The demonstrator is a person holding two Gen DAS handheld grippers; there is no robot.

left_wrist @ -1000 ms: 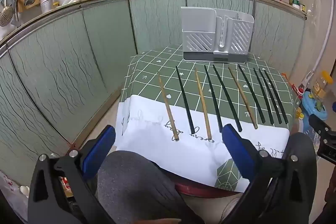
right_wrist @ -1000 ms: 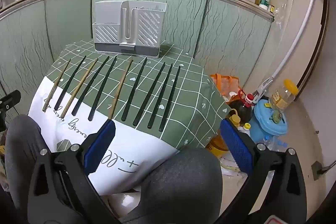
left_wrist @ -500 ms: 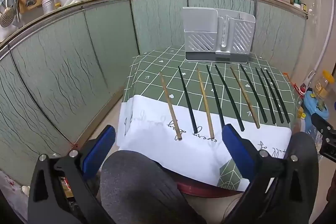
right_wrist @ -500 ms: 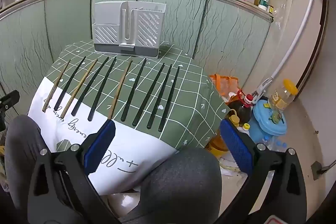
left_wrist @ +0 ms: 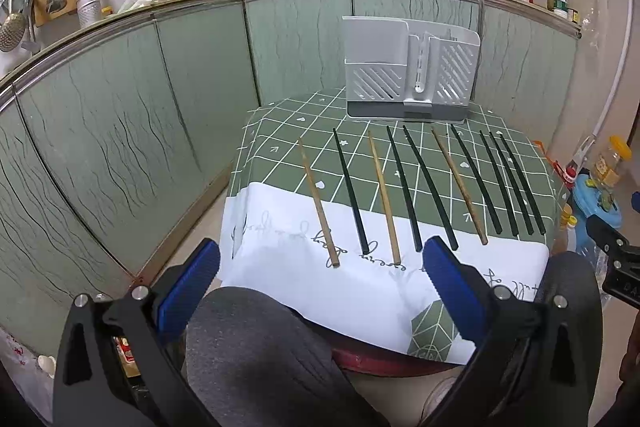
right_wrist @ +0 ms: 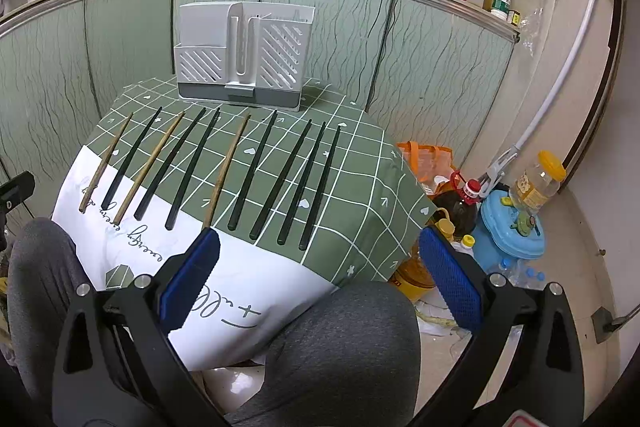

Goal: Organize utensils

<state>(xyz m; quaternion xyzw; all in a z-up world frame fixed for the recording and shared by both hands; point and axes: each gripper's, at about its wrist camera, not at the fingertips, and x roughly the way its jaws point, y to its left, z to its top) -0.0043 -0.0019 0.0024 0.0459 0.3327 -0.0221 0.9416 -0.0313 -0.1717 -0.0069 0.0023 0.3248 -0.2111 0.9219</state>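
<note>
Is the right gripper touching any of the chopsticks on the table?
Apart. In the right wrist view the right gripper is open and empty above the person's grey-clad knee; the row of black and wooden chopsticks lies untouched beyond it.

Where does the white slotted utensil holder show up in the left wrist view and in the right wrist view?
Left wrist view: the utensil holder stands right of centre in the upper half, at the table's far edge.
Right wrist view: it stands left of centre in the upper half, at the same far edge.
Shared landmark: the row of chopsticks lying just in front of it on the green checked cloth.
</note>
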